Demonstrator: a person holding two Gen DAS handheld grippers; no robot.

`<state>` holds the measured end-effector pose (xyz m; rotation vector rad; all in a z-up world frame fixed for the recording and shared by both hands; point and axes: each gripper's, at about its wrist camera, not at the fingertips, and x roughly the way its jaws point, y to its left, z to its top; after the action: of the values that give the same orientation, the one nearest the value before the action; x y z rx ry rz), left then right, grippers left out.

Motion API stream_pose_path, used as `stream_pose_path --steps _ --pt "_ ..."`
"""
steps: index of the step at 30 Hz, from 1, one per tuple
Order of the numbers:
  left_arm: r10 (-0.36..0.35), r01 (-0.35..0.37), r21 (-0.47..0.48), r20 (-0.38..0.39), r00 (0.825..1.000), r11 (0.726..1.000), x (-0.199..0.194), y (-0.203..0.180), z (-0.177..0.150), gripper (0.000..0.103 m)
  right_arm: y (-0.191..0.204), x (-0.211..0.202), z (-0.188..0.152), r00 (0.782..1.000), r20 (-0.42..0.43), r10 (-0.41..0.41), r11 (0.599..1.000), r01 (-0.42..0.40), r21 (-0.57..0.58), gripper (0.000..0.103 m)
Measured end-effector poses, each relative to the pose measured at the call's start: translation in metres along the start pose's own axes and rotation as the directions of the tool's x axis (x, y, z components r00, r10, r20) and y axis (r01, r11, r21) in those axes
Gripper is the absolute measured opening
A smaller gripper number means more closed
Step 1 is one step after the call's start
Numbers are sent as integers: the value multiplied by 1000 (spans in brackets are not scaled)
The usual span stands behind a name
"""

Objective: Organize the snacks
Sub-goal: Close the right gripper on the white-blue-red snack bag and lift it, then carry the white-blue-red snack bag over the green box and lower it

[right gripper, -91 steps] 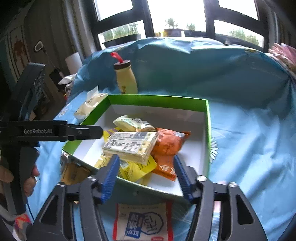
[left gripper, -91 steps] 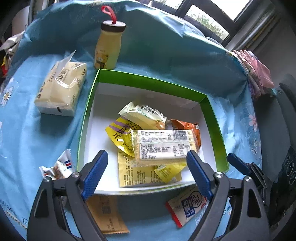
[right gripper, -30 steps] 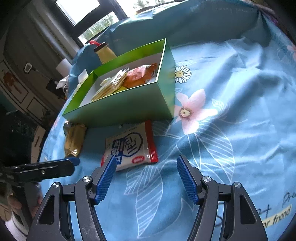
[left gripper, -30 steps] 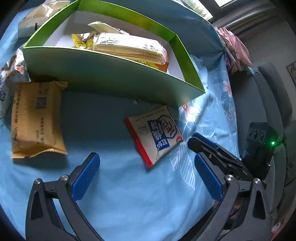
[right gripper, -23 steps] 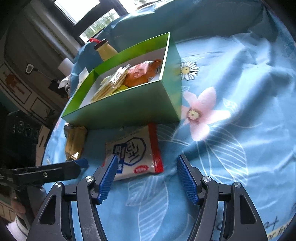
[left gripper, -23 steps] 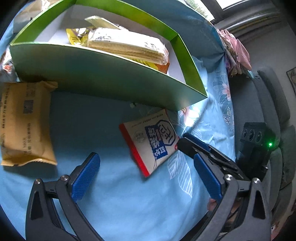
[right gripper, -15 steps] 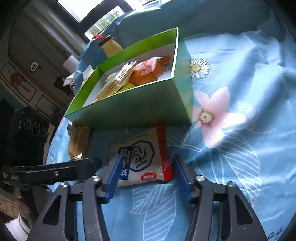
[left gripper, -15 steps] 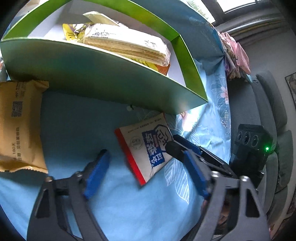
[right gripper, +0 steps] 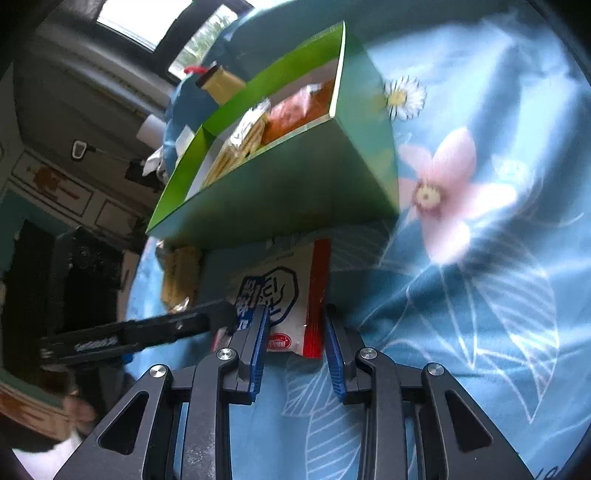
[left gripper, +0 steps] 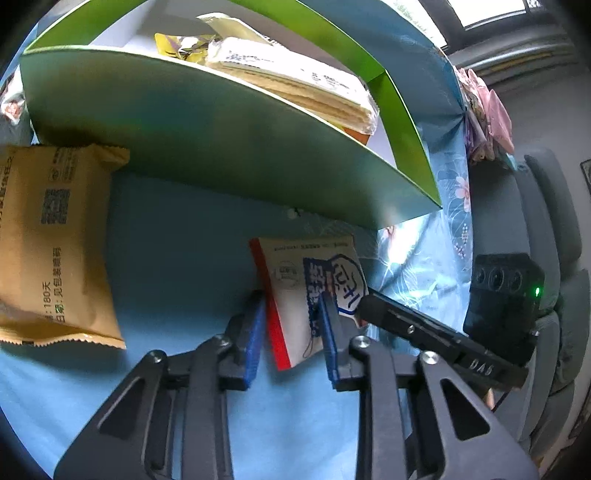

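readable print on two packets and two gripper arms

the tan snack packet point(left gripper: 51, 243) carries a qr code and "180" among chinese characters too small to read. the white snack packet point(left gripper: 314, 291) bears large blue characters, illegible here. the right gripper point(left gripper: 443, 339) arm shows "dag"-like letters; the left gripper point(right gripper: 122, 339) arm's white lettering is blurred.

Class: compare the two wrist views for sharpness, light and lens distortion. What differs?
Left wrist view: sharp, print on the white snack packet legible, green box wall bowed by the fisheye. Right wrist view: motion-blurred, the packet's lettering smeared, window glare at top left.
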<state>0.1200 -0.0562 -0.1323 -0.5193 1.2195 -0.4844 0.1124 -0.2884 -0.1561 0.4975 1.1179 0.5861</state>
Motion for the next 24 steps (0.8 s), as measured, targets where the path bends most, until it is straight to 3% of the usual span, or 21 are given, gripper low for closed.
stream_pose_path --steps 3,7,24 --pt "37 -37 43 2 999 998 0 -8 -2 27 -1 1 2 1000 -14 0 1000 0 18 32" --pt "54 -54 62 2 999 997 2 -10 -2 27 14 3 -3 997 3 -76 996 76 -56 27" --pt "83 -89 127 54 995 988 -17 -25 -15 26 39 -10 -21 995 44 -94 987 99 -125 22"
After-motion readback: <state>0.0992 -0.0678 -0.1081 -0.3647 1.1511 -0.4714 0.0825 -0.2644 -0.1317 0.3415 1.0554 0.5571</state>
